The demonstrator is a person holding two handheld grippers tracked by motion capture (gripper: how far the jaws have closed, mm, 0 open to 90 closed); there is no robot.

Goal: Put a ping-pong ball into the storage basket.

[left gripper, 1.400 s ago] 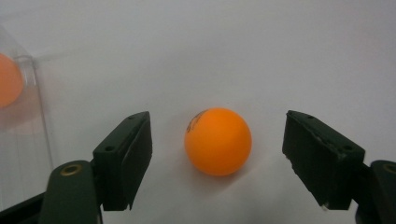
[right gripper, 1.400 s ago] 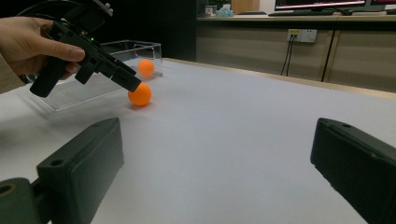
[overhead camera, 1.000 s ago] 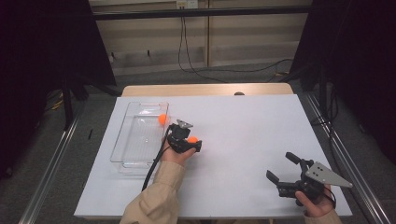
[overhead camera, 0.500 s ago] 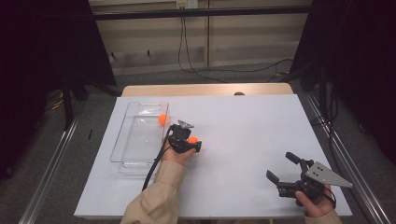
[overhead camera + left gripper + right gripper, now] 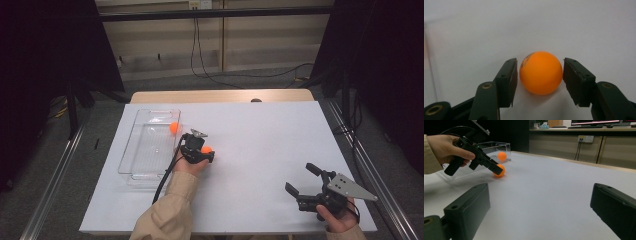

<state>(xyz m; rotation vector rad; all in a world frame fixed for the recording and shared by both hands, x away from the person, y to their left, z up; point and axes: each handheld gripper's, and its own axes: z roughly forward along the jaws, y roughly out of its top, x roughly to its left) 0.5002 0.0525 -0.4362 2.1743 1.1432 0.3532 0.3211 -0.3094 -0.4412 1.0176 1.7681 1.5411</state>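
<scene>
The left gripper (image 5: 539,82) points down at the white table sheet (image 5: 260,150), left of centre in the high view. An orange ball (image 5: 541,72) sits on the sheet between its two black jaws, in the middle of the left gripper view. The jaws have just been closing on the ball. A narrow strip of white still shows on each side between pad and ball, so the pads (image 5: 512,82) stand just beside it without pressing; the gap at the right pad is slightly wider. The ball rests on the sheet with its shadow beneath it. A dark printed mark shows on its upper left.

In the high view the same ball (image 5: 206,149) lies at the tip of the left gripper (image 5: 199,150), just right of a clear plastic tray (image 5: 137,167). A second orange ball (image 5: 174,128) lies inside the tray near its upper right corner.

The right gripper (image 5: 302,182) sits at the lower right of the high view, well apart from both balls. Its jaws stand wide apart with nothing between them.
</scene>
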